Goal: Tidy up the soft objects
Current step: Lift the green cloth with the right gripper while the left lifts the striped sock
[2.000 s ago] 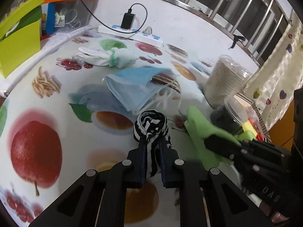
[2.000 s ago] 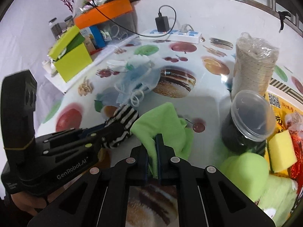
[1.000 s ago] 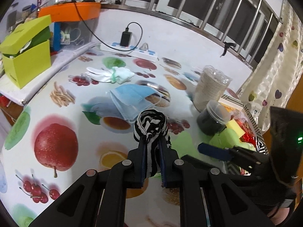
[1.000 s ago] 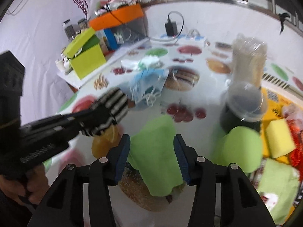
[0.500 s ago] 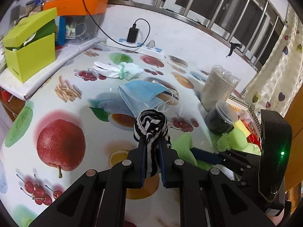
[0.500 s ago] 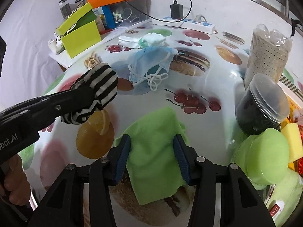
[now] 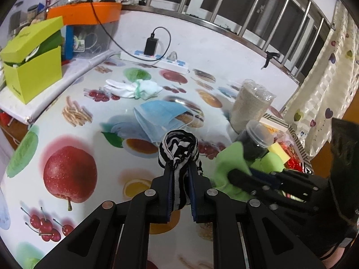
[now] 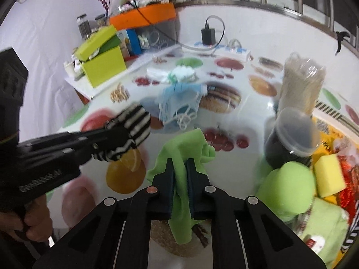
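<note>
On the far left, a lime-green box point(image 7: 33, 67) with its lid tipped up sits on a white shelf beside the table point(image 7: 96, 139), whose cloth is printed with fruit. Further in lie a bundle of white socks point(image 7: 132, 88) and a small stack of blue face masks point(image 7: 160, 117), fanned and flat on the cloth. The left gripper point(image 7: 180, 170) is clamped on a black-and-white striped sock point(image 7: 178, 151), a knotted, rounded wad that bulges beyond the fingertips while a flat striped tail runs back between the fingers; its long axis follows the fingers, pointing away from the camera, above the table. Just to its right, the right gripper point(image 8: 179, 164) is pinched tight on a lime-green cloth point(image 8: 186, 154), soft and fleecy, crumpled into folds above the tips and hanging as a long strip below them, so its long axis runs roughly along the fingers. Right of that stand a dark lidded jar point(image 8: 289, 136), a wrapped stack of paper cups point(image 8: 300, 85), a rounded green soft item point(image 8: 289, 186) and a yellow sponge point(image 8: 328, 174).
</note>
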Demonstrator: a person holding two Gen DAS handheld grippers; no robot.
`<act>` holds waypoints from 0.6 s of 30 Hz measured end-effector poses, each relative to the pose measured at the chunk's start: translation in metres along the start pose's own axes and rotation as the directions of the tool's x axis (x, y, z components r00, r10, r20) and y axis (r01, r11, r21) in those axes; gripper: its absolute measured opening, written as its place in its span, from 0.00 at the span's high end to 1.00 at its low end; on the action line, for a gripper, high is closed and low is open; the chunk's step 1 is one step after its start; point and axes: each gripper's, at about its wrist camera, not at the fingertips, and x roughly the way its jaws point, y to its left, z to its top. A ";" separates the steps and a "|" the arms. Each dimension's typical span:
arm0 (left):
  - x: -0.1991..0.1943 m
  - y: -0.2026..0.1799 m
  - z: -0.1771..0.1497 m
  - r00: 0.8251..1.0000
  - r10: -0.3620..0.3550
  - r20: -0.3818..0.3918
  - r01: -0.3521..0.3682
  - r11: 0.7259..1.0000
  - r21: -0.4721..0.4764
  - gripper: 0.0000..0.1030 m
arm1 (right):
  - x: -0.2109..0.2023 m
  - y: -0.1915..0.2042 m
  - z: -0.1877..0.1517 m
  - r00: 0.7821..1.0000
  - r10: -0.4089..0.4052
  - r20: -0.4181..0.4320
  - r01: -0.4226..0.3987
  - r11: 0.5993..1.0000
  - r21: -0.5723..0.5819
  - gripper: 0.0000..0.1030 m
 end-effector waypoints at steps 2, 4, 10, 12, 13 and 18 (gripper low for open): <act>-0.003 -0.004 0.002 1.000 -0.006 0.007 0.006 1.000 0.011 0.88 | -0.012 -0.001 0.003 0.999 -0.002 0.032 0.002 1.000 0.005 0.90; -0.007 -0.011 0.004 1.000 -0.013 0.016 0.012 1.000 0.027 0.88 | -0.024 -0.003 0.005 0.998 -0.005 0.067 0.004 1.000 0.013 0.90; -0.013 -0.029 0.007 0.999 -0.034 0.028 0.032 0.997 0.069 0.88 | -0.050 -0.012 0.006 0.992 -0.024 0.127 0.020 0.999 0.031 0.90; -0.014 -0.035 0.009 0.999 -0.042 0.031 0.039 0.996 0.083 0.88 | -0.057 -0.015 0.006 0.989 -0.028 0.143 0.023 0.999 0.038 0.90; -0.015 -0.039 0.010 0.998 -0.045 0.032 0.042 0.995 0.090 0.88 | -0.060 -0.016 0.006 0.988 -0.030 0.150 0.024 0.999 0.039 0.90; -0.017 -0.053 0.013 0.997 -0.062 0.039 0.057 0.991 0.120 0.88 | -0.072 -0.026 0.004 0.984 -0.041 0.176 0.031 0.998 0.059 0.90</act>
